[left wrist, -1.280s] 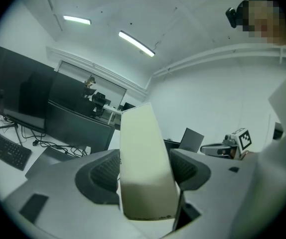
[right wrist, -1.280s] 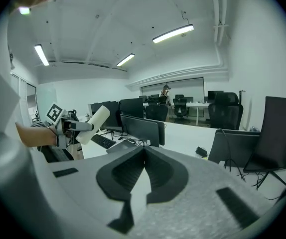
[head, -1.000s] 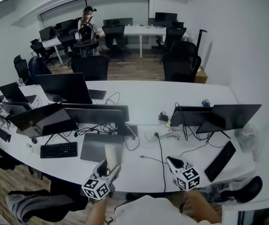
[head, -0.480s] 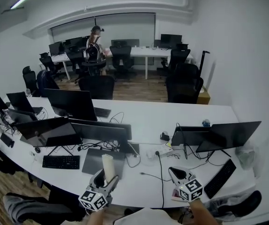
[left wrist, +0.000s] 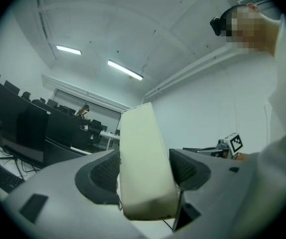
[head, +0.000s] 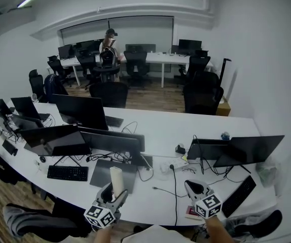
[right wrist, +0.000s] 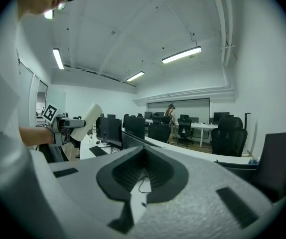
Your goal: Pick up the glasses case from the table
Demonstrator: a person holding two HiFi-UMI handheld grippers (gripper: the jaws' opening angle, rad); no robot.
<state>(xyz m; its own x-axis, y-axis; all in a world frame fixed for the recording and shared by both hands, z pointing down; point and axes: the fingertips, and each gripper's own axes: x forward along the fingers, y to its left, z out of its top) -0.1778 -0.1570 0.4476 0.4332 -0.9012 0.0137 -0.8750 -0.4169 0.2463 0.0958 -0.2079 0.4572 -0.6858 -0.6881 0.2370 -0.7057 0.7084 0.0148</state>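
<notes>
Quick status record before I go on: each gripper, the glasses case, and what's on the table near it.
left gripper: shut on the glasses case, one pad on each long side
glasses case: cream, nearly upright, leaning a little, held off the table
right gripper: jaws together, nothing between them
near the case on the table: grey pad, black keyboard, loose cables
task: pick-up looks done

glasses case (left wrist: 145,163), gripped between fingers (left wrist: 104,176)
</notes>
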